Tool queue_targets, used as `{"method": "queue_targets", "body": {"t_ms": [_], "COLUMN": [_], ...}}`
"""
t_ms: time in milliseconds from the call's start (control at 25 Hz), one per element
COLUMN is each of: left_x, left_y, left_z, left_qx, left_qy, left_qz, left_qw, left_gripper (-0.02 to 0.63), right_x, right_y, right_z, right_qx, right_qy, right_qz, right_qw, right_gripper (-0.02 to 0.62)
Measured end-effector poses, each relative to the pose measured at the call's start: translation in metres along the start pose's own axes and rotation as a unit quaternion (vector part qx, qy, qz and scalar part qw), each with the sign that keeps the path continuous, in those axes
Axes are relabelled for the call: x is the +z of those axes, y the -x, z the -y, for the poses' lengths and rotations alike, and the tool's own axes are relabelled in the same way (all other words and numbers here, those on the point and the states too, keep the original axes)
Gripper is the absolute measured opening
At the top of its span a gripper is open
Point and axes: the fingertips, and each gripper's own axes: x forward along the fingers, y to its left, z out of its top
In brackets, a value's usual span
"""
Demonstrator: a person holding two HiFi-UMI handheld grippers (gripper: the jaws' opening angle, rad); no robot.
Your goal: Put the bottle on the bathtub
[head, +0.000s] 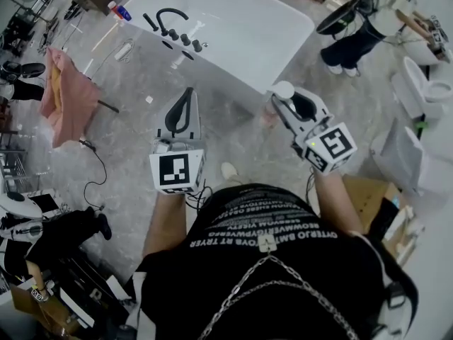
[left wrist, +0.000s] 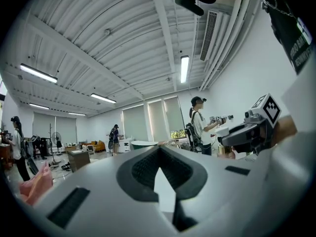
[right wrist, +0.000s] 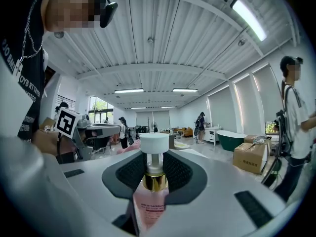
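Pink plastic bottle with white pump cap (right wrist: 148,207) is gripped by right claw (right wrist: 154,158) | left claw (left wrist: 159,152) is held closed | white bathtub (head: 244,30) is seen upper centre

Bare floor (head: 233,129) lies open between me and the bathtub (head: 241,27). Its near edge is free ahead of my right side; black faucet fittings (head: 173,30) crowd its left end. A pink cloth (head: 67,94) hangs on my left, and toilets (head: 425,87) and a person (head: 354,37) stand to my right.

Bottle (right wrist: 149,209) pink, white-capped, gold-collared; bathtub (head: 241,27) white; cloth (head: 67,98) pink.
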Motion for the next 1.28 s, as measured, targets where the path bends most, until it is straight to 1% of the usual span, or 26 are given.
{"method": "queue_targets", "body": {"t_ms": [80,280,400,600,720,920,1040,1200,1280], "left_x": [-0.001,0.001,-0.001,-0.002,-0.001,-0.006,-0.009,-0.018,-0.023], "left_y": [-0.002,-0.014,-0.021,-0.027,-0.027,-0.025,-0.023,-0.021,-0.018], "left_z": [-0.006,-0.025,-0.035,-0.054,-0.065,-0.073,-0.077,-0.087,-0.095], "left_qx": [-0.007,-0.019,-0.034,-0.05,-0.047,-0.046,-0.044,-0.042,-0.035], "left_qy": [-0.003,0.016,0.002,0.006,0.024,0.028,0.028,0.025,0.029], "left_qz": [0.003,0.016,0.019,0.027,0.033,0.027,0.024,0.018,0.011], "left_qw": [1.0,0.9996,0.9992,0.9983,0.9981,0.9982,0.9983,0.9987,0.9989], "left_gripper": [0.003,0.003,0.003,0.003,0.003,0.003,0.003,0.003,0.003], "right_x": [0.004,0.007,0.01,0.016,0.017,0.025,0.022,0.018,0.018], "right_y": [-0.006,-0.023,-0.032,-0.048,-0.054,-0.056,-0.06,-0.077,-0.087], "right_z": [-0.005,-0.008,-0.009,-0.016,-0.019,-0.021,-0.021,-0.021,-0.021], "right_qx": [0.0,-0.012,-0.024,-0.037,-0.037,-0.04,-0.041,-0.037,-0.031], "right_qy": [0.006,0.012,0.017,0.021,0.022,0.026,0.024,0.019,0.018], "right_qz": [0.001,-0.002,-0.007,-0.009,-0.012,-0.014,-0.014,-0.016,-0.018], "right_qw": [1.0,1.0,1.0,0.999,0.999,0.999,0.999,0.999,0.999], "right_gripper": [0.1,0.1,0.1,0.1,0.1,0.1,0.1,0.1,0.1]}}
